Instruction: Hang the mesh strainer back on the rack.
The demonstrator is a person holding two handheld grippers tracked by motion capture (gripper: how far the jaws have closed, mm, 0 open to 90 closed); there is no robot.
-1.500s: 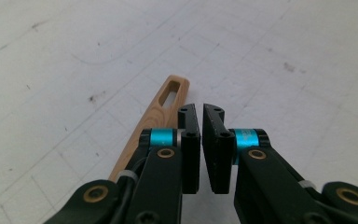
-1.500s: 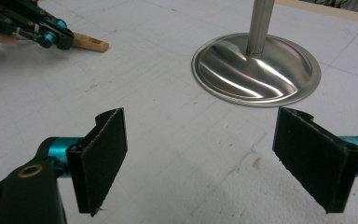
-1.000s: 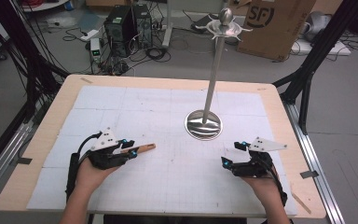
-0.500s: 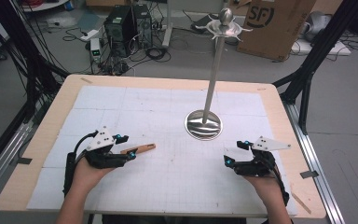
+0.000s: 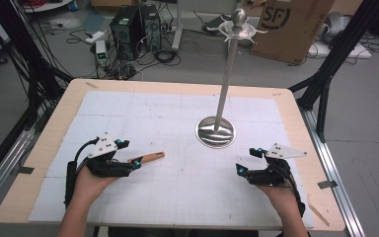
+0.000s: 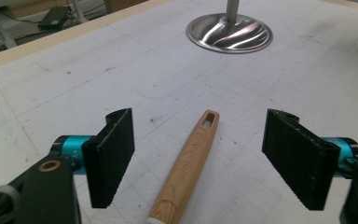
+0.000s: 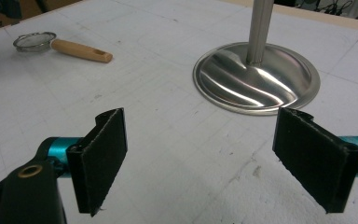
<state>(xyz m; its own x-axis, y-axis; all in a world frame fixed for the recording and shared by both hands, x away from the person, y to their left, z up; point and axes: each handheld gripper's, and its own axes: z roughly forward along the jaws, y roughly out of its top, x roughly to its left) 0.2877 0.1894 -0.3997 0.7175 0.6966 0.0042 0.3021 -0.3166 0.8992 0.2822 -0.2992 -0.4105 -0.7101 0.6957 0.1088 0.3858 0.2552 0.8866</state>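
From above, a white gridded mat (image 5: 177, 123) is seen on a wooden table (image 5: 296, 118); a steel stand (image 5: 216, 131) rises right of centre; the left gripper (image 5: 134, 163) is held over a wooden-handled strainer (image 5: 150, 158); the right gripper (image 5: 244, 163) is held well apart. In the left gripper view, the handle (image 6: 186, 163) lies between spread jaws, untouched. In the right gripper view, jaws are spread over bare mat; the strainer (image 7: 63, 46) lies far off.

Beyond the far edge of the pale wooden table (image 5: 39, 143), covered by a white gridded mat (image 5: 177, 118), black computer towers (image 5: 135, 24) stand on the grey floor among tangled black cables (image 5: 163, 52). A brown cardboard box (image 5: 288, 24) sits to the right, behind black frame struts (image 5: 325, 74).
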